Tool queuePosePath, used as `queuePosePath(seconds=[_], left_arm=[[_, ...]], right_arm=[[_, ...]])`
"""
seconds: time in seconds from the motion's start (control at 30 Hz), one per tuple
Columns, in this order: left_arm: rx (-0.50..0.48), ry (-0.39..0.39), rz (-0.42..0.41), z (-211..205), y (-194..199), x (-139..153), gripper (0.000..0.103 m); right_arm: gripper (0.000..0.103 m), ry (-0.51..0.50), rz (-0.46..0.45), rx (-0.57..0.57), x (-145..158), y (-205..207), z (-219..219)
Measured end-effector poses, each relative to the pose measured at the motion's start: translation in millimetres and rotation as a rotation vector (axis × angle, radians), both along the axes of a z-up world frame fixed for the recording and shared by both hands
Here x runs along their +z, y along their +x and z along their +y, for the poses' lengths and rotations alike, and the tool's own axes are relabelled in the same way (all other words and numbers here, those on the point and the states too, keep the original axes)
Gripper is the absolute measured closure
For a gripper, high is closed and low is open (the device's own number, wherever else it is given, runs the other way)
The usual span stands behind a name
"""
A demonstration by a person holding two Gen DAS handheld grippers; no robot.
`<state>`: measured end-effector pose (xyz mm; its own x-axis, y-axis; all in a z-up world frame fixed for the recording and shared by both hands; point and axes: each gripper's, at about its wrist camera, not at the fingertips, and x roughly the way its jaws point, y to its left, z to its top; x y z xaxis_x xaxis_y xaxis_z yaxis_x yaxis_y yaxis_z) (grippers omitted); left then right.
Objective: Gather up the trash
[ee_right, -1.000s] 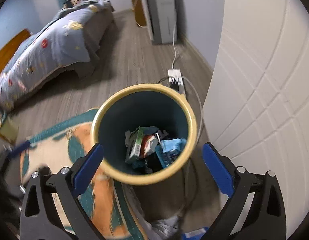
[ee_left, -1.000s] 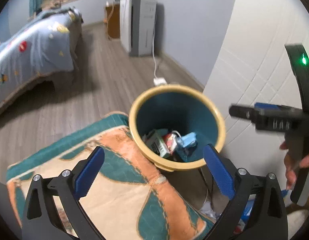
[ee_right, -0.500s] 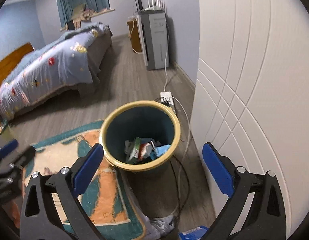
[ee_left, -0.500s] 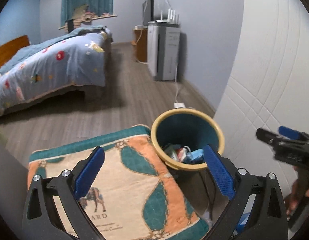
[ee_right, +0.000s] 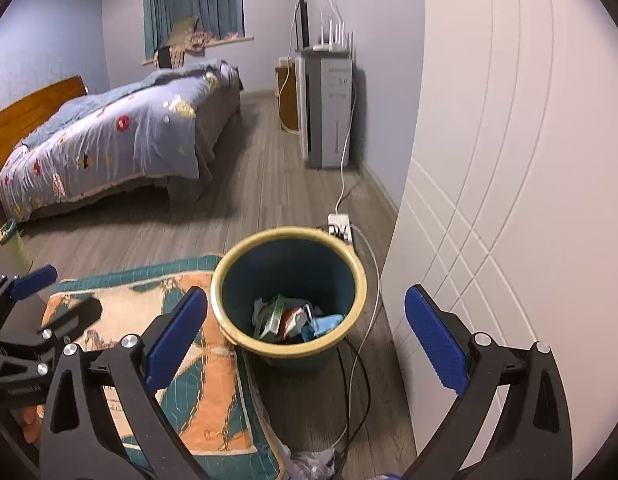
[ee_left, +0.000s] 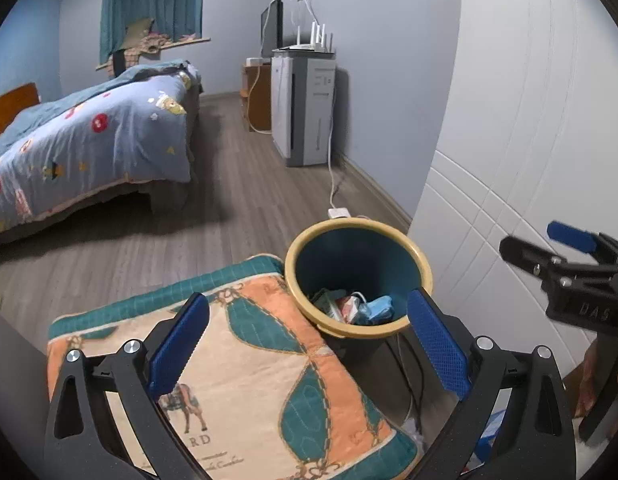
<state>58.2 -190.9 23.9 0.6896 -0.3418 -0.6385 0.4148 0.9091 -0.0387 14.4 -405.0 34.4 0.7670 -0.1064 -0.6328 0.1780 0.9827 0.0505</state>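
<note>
My left gripper point(ee_left: 307, 334) has two black plastic fingers shaped as open triangular frames, each faced with a blue ribbed pad point(ee_left: 177, 350). Silver screws point(ee_left: 129, 346) fasten each finger at its pivot. My right gripper point(ee_right: 305, 332) is built identically: black frames, blue textured pads point(ee_right: 435, 338), silver screw heads point(ee_right: 480, 338). Its black body carries embossed lettering, too blurred to read.

Bin point(ee_right: 237, 280) mouth open from above, wardrobe panel point(ee_right: 489, 200) close right, patterned cushion point(ee_right: 213, 380) touching left, cables point(ee_right: 361, 360) behind.
</note>
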Motion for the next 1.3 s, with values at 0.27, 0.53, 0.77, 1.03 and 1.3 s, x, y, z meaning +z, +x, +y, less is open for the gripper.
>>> queuePosePath(seconds=[0.27,0.53,0.77,1.03,1.3], left_arm=[[-0.005,0.011,-0.012,0.9,-6.9,2.2,0.005],[0.007,0.009,-0.009,6.6,-9.5,3.3,0.005],[0.006,0.011,-0.012,7.9,-10.1,3.6,0.005],[0.006,0.016,-0.013,7.3,-9.9,3.4,0.005],[0.005,0.017,-0.004,8.2,-9.2,1.7,0.005]], right_arm=[[0.006,-0.021,-0.009,0.002,1.2,-3.6,5.4],[0.006,-0.013,-0.005,-0.006,0.0,-2.9,6.8],[0.006,-0.012,-0.004,-0.008,1.0,-2.8,6.0],[0.006,-0.003,0.0,-0.013,1.0,-2.2,2.3],[0.006,0.005,0.006,-0.021,-0.6,-2.0,0.5]])
